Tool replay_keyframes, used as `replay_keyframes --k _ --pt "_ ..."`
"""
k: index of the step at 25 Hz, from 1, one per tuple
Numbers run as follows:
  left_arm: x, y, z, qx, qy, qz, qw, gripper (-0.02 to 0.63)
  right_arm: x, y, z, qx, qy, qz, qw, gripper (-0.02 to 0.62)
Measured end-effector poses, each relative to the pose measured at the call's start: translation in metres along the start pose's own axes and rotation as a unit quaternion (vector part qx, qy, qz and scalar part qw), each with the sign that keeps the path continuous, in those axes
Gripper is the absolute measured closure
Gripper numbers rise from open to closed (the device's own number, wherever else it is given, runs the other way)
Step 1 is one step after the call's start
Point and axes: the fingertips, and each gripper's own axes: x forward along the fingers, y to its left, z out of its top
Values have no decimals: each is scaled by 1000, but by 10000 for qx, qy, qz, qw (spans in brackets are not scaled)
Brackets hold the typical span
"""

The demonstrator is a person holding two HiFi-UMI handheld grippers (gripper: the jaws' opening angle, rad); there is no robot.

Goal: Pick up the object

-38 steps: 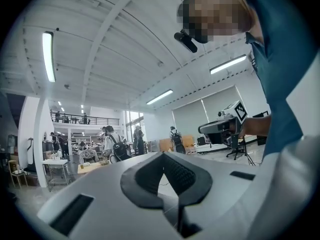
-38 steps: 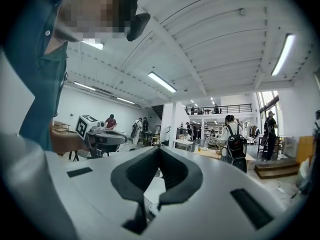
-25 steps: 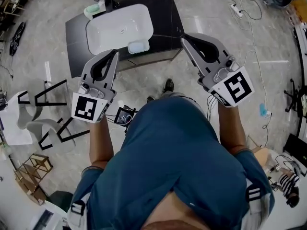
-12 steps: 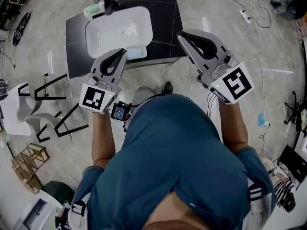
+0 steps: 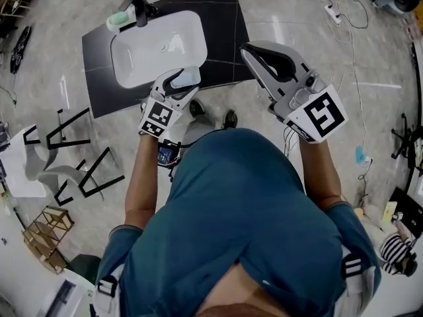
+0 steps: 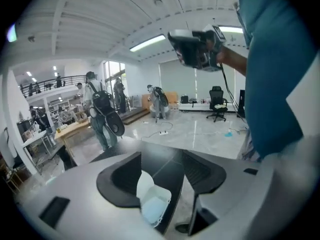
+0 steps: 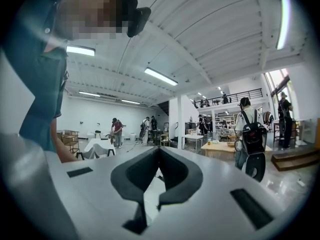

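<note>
A small pale blue tray (image 5: 192, 75) sits at the near right corner of the white sink basin (image 5: 158, 41), which is set in a black counter (image 5: 225, 25). My left gripper (image 5: 180, 78) hangs low over that corner. Its jaws have just been opening and now stand wide. In the left gripper view the tray (image 6: 152, 204) lies below the gap of the left gripper (image 6: 161, 156), with no pad touching it. My right gripper (image 5: 246, 47) is held up at the counter's right edge, pointing level. In the right gripper view the right gripper (image 7: 159, 150) has its tips together and holds nothing.
A black faucet (image 5: 137, 6) and a pale green item (image 5: 117, 20) stand at the basin's far left. Black-framed chairs (image 5: 73, 150) lie on the floor at left, and cables (image 5: 344, 18) run at the right. People stand in the hall beyond.
My left gripper has dropped and moved forward to the basin's near right corner, and its jaws have gone from shut to wide. The right gripper has shifted slightly left.
</note>
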Motion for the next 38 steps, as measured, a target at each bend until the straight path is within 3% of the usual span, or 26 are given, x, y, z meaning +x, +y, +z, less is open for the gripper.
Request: replay_keyframes --k 4,9,13,30,38 --pt "41 -10 -54 250 658 -341 9969 360 9 -6 -12 95 42 -95 9999 581" --pt "70 -17 -95 201 1053 -574 9926 360 14 -6 -16 126 139 -136 9997 581" --pt "88 -19 -119 394 1399 -664 9872 360 17 -11 -21 171 225 -191 9994 581" --pt "118 -23 -156 877 2035 -1154 9683 364 23 -16 -32 311 424 -254 9983 581" --pt "124 -24 -164 1090 2152 -1113 9641 391 28 -11 -34 333 431 -200 9983 581"
